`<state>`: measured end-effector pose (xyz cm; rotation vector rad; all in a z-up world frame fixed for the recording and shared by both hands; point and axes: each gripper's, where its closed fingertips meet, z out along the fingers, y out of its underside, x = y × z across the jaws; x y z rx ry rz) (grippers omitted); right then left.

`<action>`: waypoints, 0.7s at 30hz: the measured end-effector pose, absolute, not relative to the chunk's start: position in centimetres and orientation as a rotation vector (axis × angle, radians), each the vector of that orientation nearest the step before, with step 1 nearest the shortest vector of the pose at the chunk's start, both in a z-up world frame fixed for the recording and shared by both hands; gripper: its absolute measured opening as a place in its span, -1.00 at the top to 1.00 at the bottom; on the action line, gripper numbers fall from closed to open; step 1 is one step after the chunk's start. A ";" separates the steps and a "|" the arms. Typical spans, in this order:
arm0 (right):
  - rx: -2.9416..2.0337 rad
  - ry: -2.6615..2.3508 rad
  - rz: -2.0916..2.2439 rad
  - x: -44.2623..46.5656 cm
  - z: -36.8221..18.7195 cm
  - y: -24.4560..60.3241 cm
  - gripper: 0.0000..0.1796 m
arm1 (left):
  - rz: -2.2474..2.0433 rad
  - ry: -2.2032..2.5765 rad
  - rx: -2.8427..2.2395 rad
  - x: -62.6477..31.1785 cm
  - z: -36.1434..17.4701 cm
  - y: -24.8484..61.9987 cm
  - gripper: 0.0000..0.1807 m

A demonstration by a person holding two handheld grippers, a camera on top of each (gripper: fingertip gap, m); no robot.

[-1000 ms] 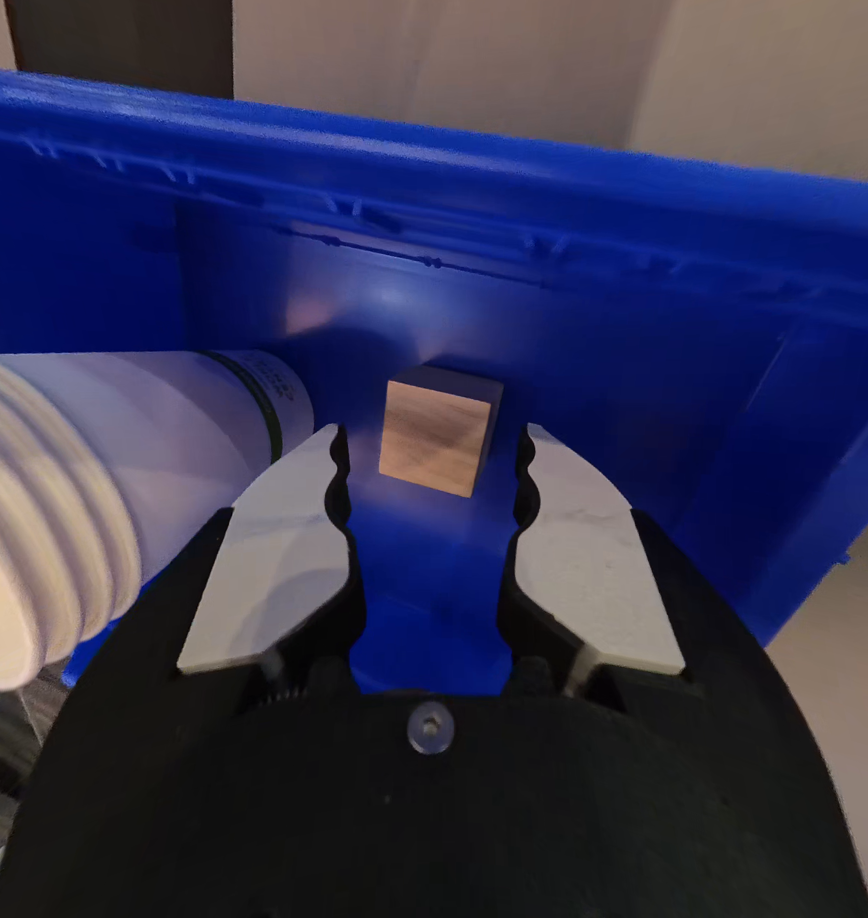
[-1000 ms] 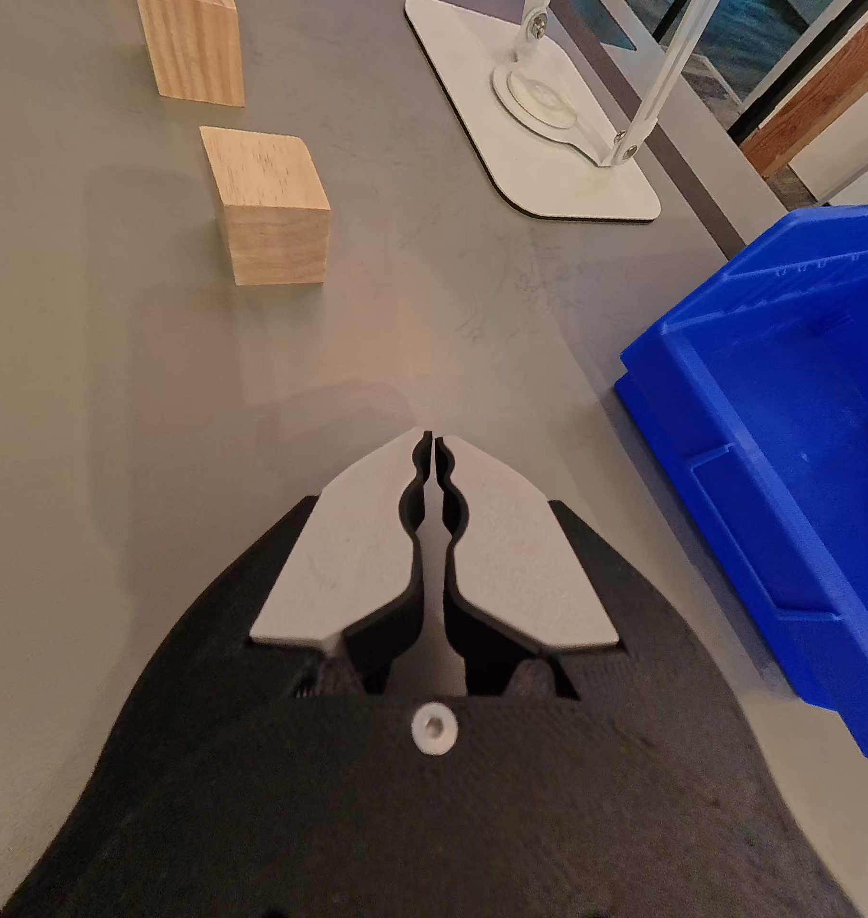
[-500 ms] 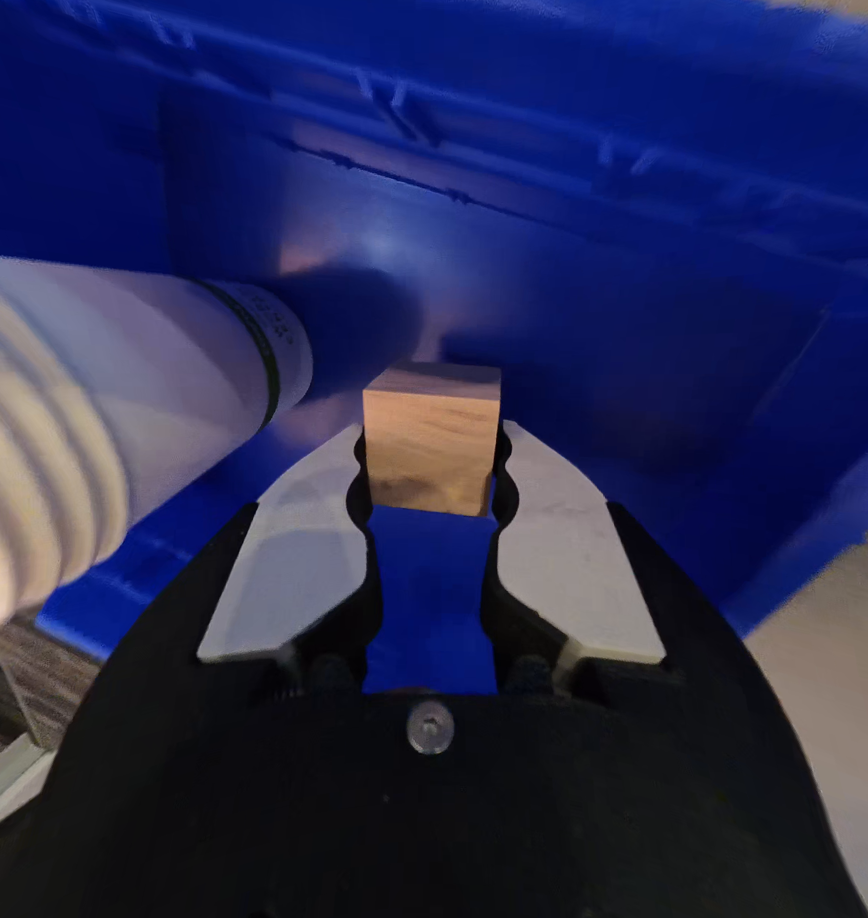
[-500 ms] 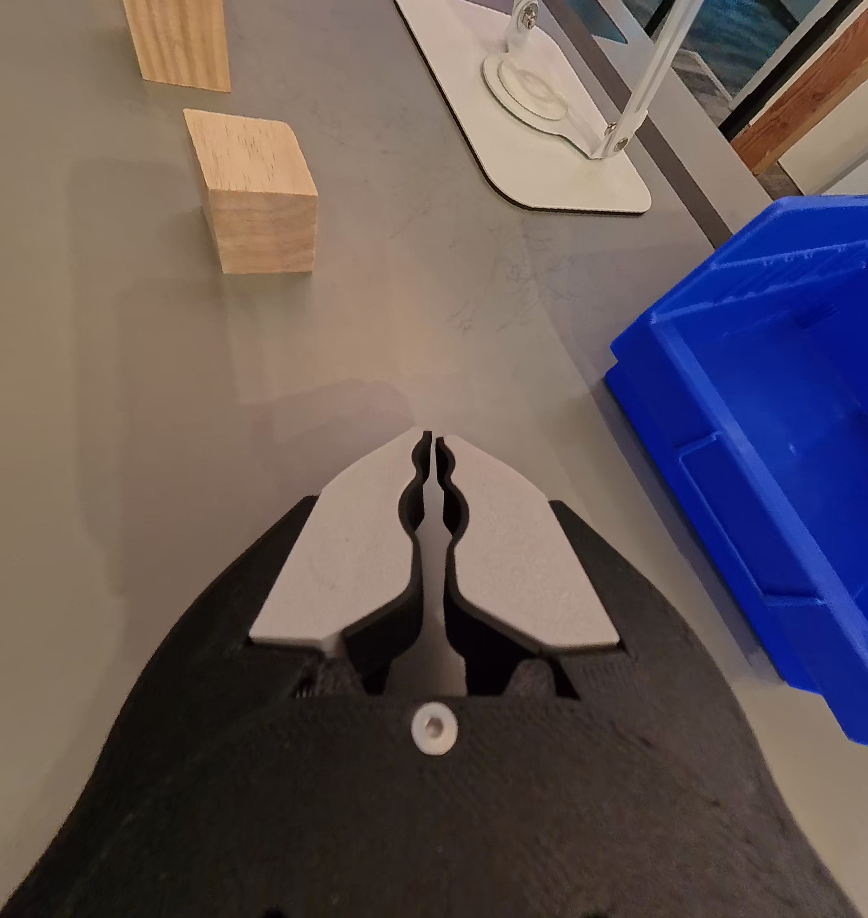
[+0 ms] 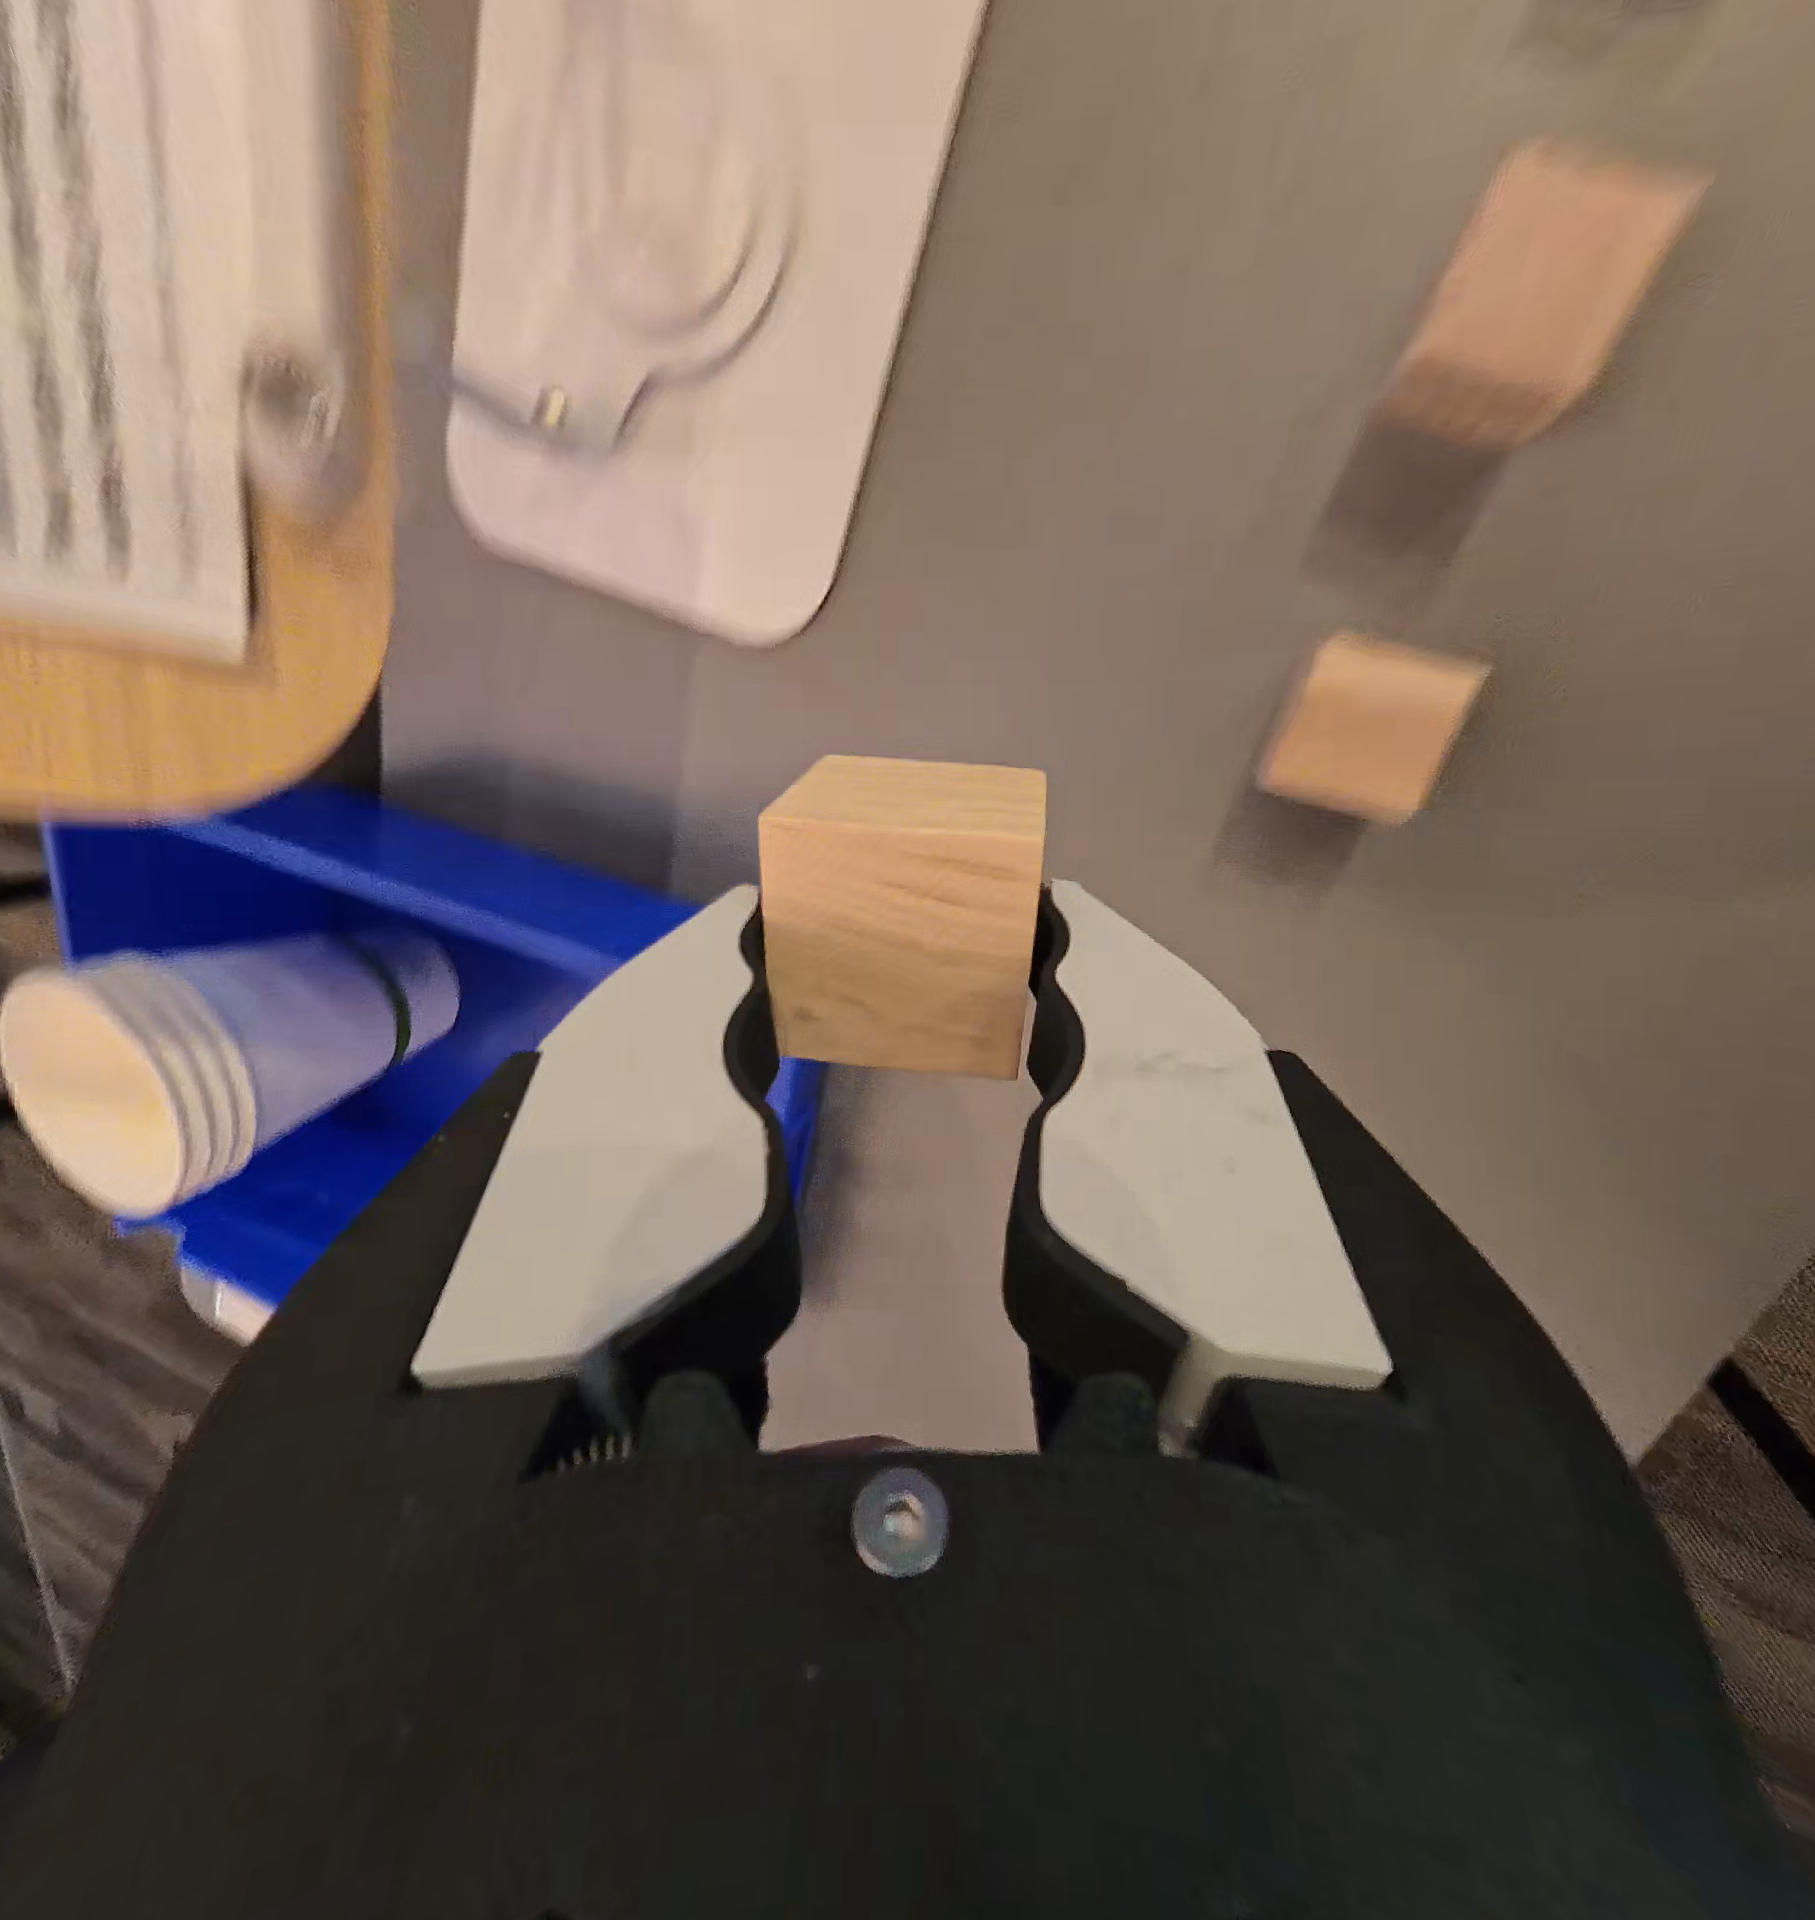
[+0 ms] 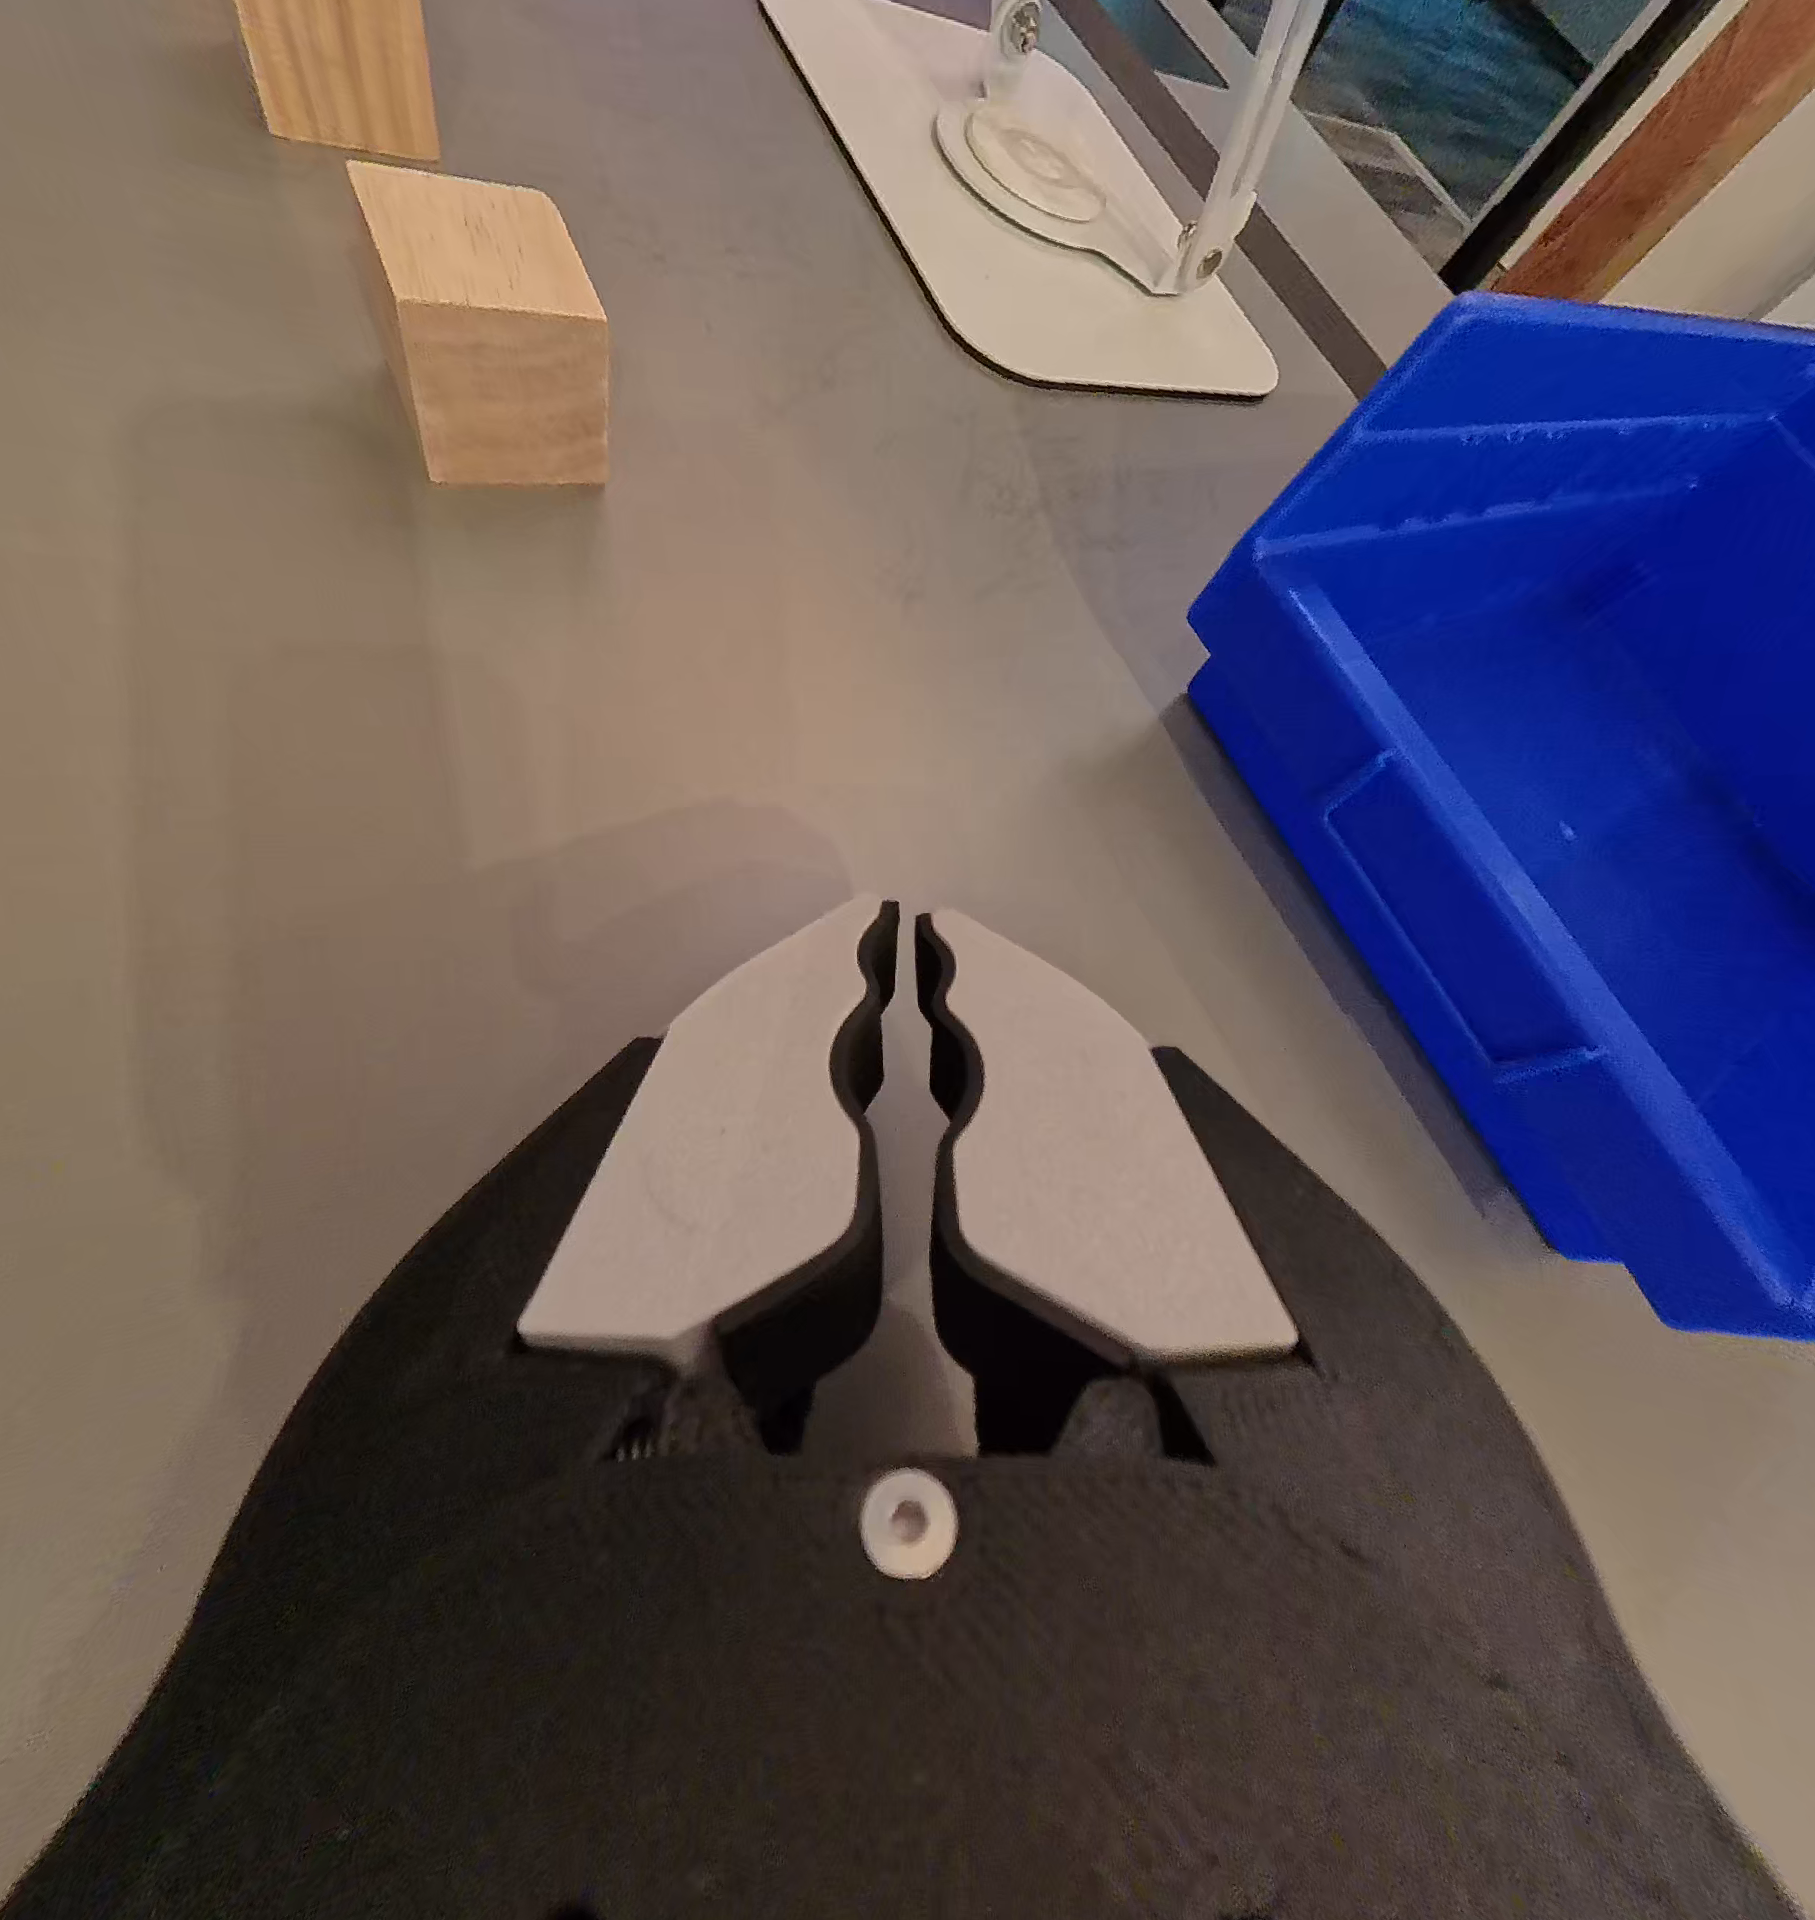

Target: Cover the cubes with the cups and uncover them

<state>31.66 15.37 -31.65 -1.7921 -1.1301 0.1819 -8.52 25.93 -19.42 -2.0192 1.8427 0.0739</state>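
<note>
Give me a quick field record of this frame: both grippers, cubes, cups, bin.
left gripper: shut on held cube, carried above the table
right gripper: shut, nothing between the fingers, low over the table
cubes on table: near cube and far cube, both uncovered
cup stack: lying on its side in the blue bin, mouth sticking out
blue bin: at the table's edge
other: white stand base on the table; left view is motion-blurred

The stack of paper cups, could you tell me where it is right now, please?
In the left wrist view, the stack of paper cups lies on its side in the blue bin, left of the left tool holding a wooden cube.
</note>
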 end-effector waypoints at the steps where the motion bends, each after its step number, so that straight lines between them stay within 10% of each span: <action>1: -1.791 -1.125 0.183 31.8 -31.6 15.3 0.96 | 0.040 1.866 -1.999 -6.3 -19.5 24.6 0.49; 21: -1.794 -0.994 0.202 35.1 -30.4 15.7 0.97 | -0.120 2.279 -1.912 25.7 -31.0 13.5 0.49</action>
